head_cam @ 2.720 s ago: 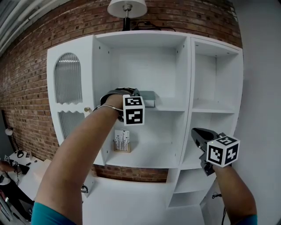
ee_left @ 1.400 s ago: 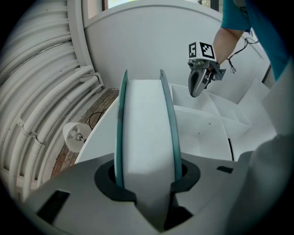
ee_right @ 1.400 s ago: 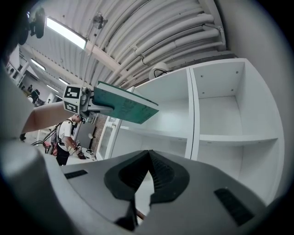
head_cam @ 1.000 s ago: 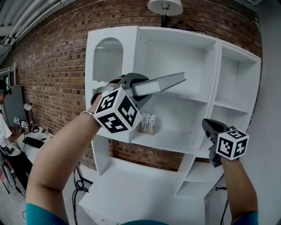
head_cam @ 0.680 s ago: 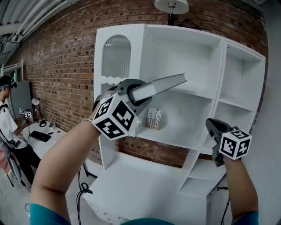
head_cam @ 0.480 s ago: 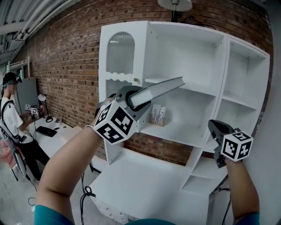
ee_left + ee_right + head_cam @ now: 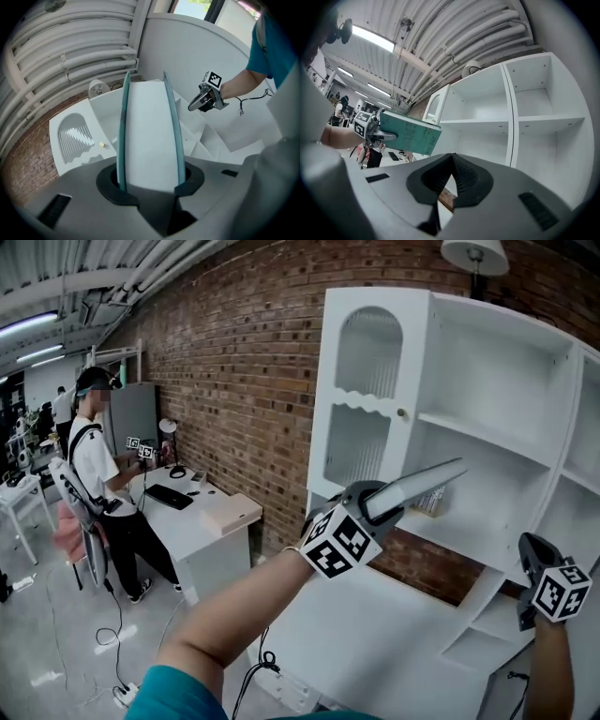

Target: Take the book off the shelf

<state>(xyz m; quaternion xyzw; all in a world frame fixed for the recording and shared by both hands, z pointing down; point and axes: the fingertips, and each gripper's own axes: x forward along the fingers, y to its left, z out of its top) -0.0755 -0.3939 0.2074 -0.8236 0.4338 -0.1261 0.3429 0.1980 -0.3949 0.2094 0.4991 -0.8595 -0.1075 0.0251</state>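
Note:
My left gripper is shut on a thin book with teal covers and white page edges, holding it out in the air in front of the white shelf unit, clear of the shelves. In the left gripper view the book stands on edge between the jaws. The right gripper view shows its teal cover and the left gripper at the left. My right gripper hangs low at the right, shut and empty; its jaws meet at the tip.
A small striped box stands on the middle shelf behind the book's tip. A lamp sits on top of the unit. A white desk surface lies below. A person stands at a desk far left.
The left gripper has come down and away from the shelves with the book, rolling it. The right gripper has sunk a little. The view has swung left, bringing the room and a person in.

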